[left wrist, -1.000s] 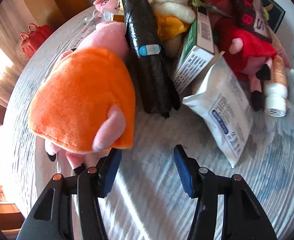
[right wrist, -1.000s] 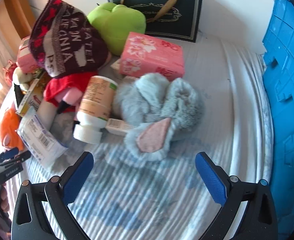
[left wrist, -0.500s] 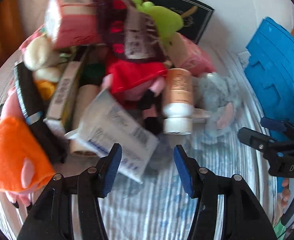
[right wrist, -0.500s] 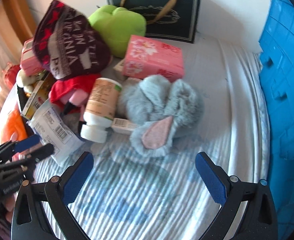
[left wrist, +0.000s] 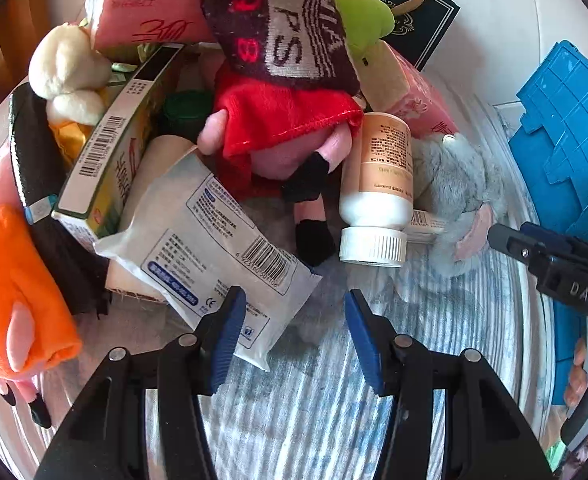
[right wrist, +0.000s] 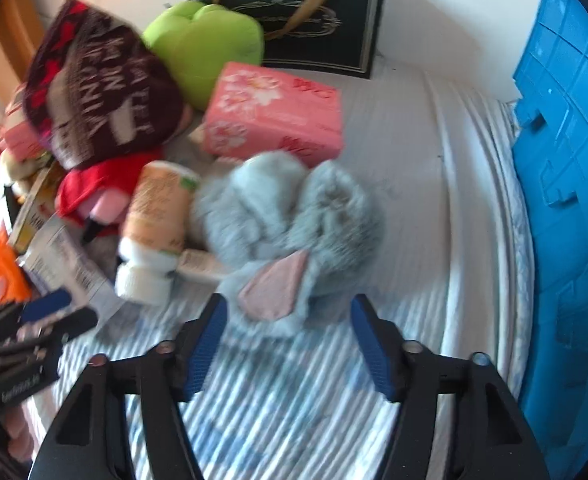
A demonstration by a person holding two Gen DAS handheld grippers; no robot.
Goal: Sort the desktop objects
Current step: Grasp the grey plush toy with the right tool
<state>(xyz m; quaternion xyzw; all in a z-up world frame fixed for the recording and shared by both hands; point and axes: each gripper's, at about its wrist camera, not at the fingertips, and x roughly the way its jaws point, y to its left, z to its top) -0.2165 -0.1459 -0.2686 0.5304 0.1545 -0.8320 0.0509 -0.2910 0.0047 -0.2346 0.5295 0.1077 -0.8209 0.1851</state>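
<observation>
An orange plush [left wrist: 12,288] is lying at the far left of the striped surface [left wrist: 294,420]; beside it a black roll [left wrist: 34,160] is leaning against a green-and-white box [left wrist: 106,160]; a white wipes packet [left wrist: 210,256] is spreading out from under that box, its near corner sitting just ahead of the left tongs [left wrist: 292,336]; those tongs are hanging over the surface with their blue pads [left wrist: 226,336] apart and closing slightly, nothing being pinched between them; past the packet a red-dressed plush [left wrist: 282,136] is resting under a dark knitted hat [left wrist: 286,24], with a green plush [right wrist: 206,48] and a pink tissue pack [right wrist: 274,112] behind; a peach-and-white bottle [left wrist: 377,184] is lying cap toward the camera, touching a grey furry plush [right wrist: 294,216] with a pink ear; the right tongs [right wrist: 288,344] are hovering just before that grey plush, their jaws closing but standing clear on either side of its near edge, gripping nothing yet; a dark framed box [right wrist: 305,16] is standing at the back against the wall; a blue crate [right wrist: 565,184] is filling the far right.
</observation>
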